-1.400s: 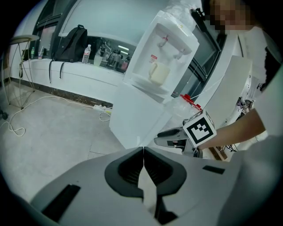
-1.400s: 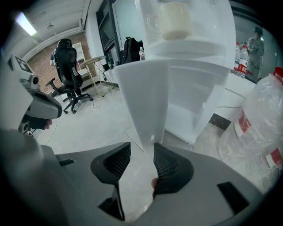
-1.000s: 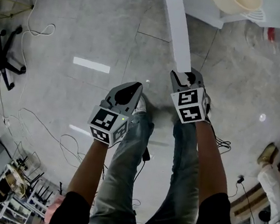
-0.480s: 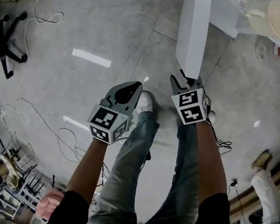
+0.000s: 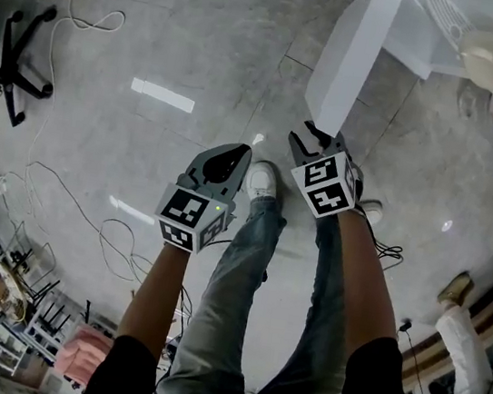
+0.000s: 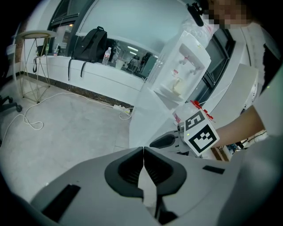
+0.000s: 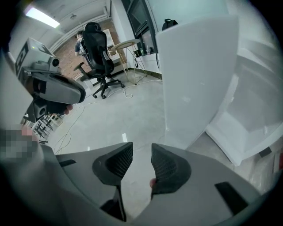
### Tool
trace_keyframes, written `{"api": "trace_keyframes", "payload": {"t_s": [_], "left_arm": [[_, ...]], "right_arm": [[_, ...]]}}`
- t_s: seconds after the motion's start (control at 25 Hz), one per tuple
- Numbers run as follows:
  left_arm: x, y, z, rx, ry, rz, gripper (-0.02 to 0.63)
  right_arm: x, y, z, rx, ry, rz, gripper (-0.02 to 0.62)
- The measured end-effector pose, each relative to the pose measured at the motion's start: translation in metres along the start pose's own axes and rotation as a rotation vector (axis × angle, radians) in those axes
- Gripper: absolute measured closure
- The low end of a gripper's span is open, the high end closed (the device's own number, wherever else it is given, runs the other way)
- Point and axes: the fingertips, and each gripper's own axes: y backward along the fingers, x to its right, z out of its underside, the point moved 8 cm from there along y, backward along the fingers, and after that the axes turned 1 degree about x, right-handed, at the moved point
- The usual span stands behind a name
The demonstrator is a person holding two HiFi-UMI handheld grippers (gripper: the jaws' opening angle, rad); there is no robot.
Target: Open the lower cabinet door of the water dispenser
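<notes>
The lower cabinet door (image 5: 348,60) stands swung out, its long axis running toward 1 o'clock from the right gripper (image 5: 317,140), which is nearer. That gripper's jaws are half apart, have just closed slightly, and hold nothing. The left gripper (image 5: 227,154), jaws together and empty, sits at its 8 o'clock.

Grey left tongs (image 5: 238,150), right tongs (image 5: 316,139), black-white marker cubes (image 5: 190,215), black sleeves (image 5: 124,371), blue jeans (image 5: 228,290)
</notes>
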Motion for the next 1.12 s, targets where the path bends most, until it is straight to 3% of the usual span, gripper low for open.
{"api": "trace_keyframes", "payload": {"t_s": [0.52, 0.84, 1.12], "left_arm": [[0.005, 0.014, -0.004, -0.006, -0.017, -0.021, 0.588], [0.036, 0.035, -0.030, 0.008, -0.054, -0.018, 0.588], [0.081, 0.061, -0.067, 0.043, -0.079, -0.005, 0.588]], "right_arm": [[-0.029, 0.009, -0.013, 0.081, -0.089, -0.061, 0.431], [-0.040, 0.076, 0.010, 0.121, -0.170, -0.019, 0.463], [-0.034, 0.156, -0.021, 0.244, -0.214, 0.057, 0.514]]}}
